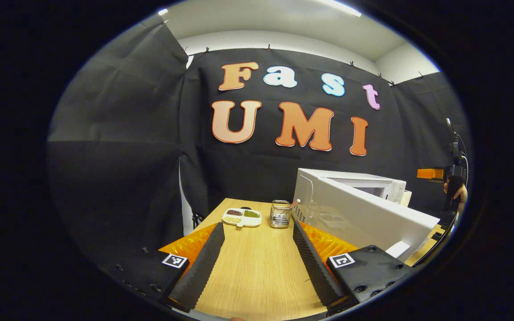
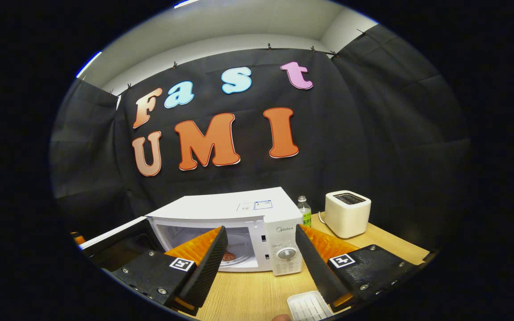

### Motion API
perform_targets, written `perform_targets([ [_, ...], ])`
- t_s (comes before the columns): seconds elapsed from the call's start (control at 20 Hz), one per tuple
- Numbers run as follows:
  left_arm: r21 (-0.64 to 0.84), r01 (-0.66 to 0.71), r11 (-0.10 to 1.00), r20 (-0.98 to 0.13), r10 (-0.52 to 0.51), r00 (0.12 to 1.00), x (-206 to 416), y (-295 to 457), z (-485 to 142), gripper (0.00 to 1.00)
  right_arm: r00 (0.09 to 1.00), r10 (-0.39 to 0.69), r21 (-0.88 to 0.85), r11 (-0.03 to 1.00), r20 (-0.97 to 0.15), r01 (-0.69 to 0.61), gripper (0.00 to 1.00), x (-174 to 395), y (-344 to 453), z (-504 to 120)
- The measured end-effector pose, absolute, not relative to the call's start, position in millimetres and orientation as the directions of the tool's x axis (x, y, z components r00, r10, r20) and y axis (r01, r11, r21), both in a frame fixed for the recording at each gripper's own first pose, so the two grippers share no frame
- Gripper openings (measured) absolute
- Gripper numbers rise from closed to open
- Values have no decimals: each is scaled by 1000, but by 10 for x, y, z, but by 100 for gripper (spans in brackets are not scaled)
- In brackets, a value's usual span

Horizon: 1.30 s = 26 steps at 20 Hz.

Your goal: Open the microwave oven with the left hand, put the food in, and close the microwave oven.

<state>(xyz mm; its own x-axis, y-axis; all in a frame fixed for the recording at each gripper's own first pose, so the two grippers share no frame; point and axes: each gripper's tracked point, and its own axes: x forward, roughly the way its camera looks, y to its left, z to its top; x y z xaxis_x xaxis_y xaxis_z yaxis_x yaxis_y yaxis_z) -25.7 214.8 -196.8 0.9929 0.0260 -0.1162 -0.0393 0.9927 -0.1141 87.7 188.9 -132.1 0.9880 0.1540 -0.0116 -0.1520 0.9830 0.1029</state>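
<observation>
Each tool (image 1: 257, 263) has black screwed housings (square markers on top).

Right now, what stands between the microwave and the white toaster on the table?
In the right gripper view, a small clear bottle with a green label stands between the microwave and the toaster, close by the microwave's back corner.

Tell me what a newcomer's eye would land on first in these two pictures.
First the white microwave oven at the middle of the wooden table, its door swung open to the left and something reddish-brown lying inside. To its right stand a small bottle and a white toaster. In the left gripper view, a divided snack plate and a wire holder sit at the table's far end.
</observation>
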Motion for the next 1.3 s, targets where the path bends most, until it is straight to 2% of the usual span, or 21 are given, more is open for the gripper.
perform_targets([
  [0.15, -113, 3, 994, -141, -19, 990, -218, 1874, -2080, 99, 990, 139, 93, 986, -11, -137, 94, 823, 1688, -1343],
  [0.3, -62, 4, 998, -160, -14, 987, -174, 1752, -2155, 98, 990, 139, 121, 983, -15, -136, 95, 780, 1555, -1355],
  [0.55, -111, 145, 983, -163, -162, 973, -143, 1112, -2158, 97, 993, 114, 139, 984, -23, -110, 95, 771, 1347, -1423],
  [0.7, -86, 200, 976, -165, -212, 963, -76, 784, -2162, 99, 995, 96, 149, 985, -21, -92, 95, 746, 1215, -1425],
  [0.9, -105, 285, 953, -170, -299, 939, 28, 298, -2178, 96, 997, 70, 161, 985, -13, -67, 95, 697, 1034, -1383],
  [0.95, -124, 303, 945, -170, -321, 932, 56, 191, -2196, 92, 998, 64, 168, 984, -11, -61, 95, 689, 988, -1375],
  [1.05, -141, 333, 932, -172, -354, 919, 89, -13, -2196, 60, 999, 47, 176, 983, -10, -45, 95, 662, 892, -1372],
  [1.15, -125, 355, 927, -162, -372, 914, 101, -115, -2130, 22, 999, 34, 183, 983, -15, -31, 95, 642, 806, -1397],
  [1.2, -134, 397, 908, -157, -415, 896, 100, -240, -2119, 11, 999, 32, 187, 982, -19, -27, 95, 628, 771, -1406],
  [1.25, -161, 445, 881, -157, -468, 870, 65, -392, -2122, 8, 999, 29, 194, 981, -22, -24, 95, 626, 748, -1415],
  [1.3, -159, 430, 889, -145, -452, 880, 105, -408, -2119, 10, 999, 24, 201, 979, -21, -19, 95, 619, 699, -1427],
])
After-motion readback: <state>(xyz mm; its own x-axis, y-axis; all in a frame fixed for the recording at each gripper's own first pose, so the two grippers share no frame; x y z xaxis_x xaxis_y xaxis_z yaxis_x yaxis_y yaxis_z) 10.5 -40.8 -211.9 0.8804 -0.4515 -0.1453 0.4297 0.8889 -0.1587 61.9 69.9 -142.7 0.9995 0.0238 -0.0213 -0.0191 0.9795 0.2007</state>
